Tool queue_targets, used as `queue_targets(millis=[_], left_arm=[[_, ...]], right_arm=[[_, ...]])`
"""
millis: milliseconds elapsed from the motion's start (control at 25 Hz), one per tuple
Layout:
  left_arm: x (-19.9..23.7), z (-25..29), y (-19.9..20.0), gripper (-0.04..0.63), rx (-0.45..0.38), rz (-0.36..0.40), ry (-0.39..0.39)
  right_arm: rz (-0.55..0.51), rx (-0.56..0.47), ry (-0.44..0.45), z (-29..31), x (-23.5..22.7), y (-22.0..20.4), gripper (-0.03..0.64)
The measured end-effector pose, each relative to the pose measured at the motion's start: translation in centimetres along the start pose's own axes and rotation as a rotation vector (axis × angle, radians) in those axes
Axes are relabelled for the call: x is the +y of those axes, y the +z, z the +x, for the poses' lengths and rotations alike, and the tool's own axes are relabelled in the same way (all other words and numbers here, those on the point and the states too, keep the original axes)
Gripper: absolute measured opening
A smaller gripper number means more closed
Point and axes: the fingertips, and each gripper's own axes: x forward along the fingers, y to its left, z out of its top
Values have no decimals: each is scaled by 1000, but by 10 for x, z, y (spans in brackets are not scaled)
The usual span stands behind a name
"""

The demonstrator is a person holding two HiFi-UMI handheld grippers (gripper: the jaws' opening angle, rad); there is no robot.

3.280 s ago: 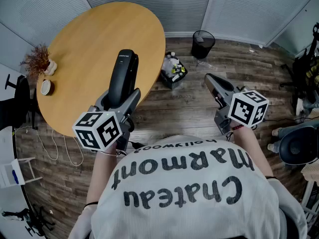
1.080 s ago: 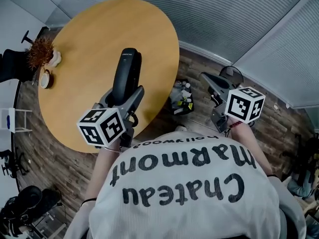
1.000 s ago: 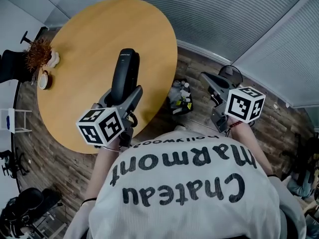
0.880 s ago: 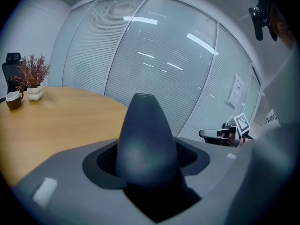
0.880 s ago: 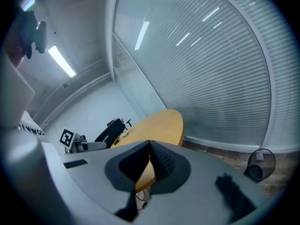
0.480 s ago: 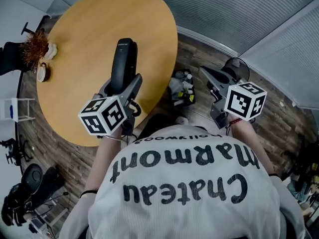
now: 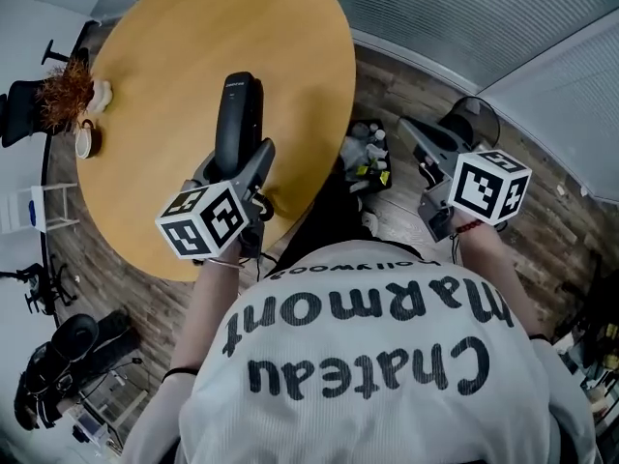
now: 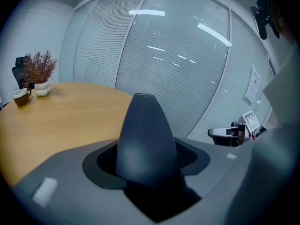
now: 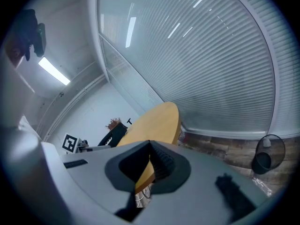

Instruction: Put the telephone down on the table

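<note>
The telephone [image 7: 238, 122] is a long black handset, pointing away from me over the near part of the round wooden table [image 7: 164, 46]. My left gripper [image 7: 235, 165] is shut on its lower end. In the left gripper view the telephone [image 8: 143, 135] rises between the grey jaws of the left gripper [image 8: 146, 165], with the table [image 8: 61, 118] behind it. I cannot tell how high it hangs over the tabletop. My right gripper [image 7: 414, 129] is off the table's right side over the floor, shut and holding nothing. In its own view the right gripper [image 9: 150, 162] shows only a thin slit.
A dried plant in a pot [image 7: 68, 93] and a small cup [image 7: 85, 143] stand at the table's far left edge. On the floor to the right are a crate of bottles [image 7: 368, 155] and a dark bin [image 7: 474, 119]. A chair base [image 7: 58, 356] lies at lower left.
The view has shifted, so the table and floor sit differently in frame. The left gripper still holds the telephone over the table. The right gripper sits slightly further right.
</note>
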Motion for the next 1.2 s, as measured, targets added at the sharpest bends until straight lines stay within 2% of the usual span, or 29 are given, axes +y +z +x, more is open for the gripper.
queue_targets(millis=[240, 800, 1200], left_arm=[[8, 31, -9, 310, 36, -13, 6], [46, 74, -26, 309, 116, -39, -33], [61, 86, -33, 310, 172, 17, -25]], right_arm=[[22, 16, -11, 4, -13, -8, 15], [47, 118, 3, 65, -11, -26, 14], [51, 130, -31, 76, -15, -21, 15]])
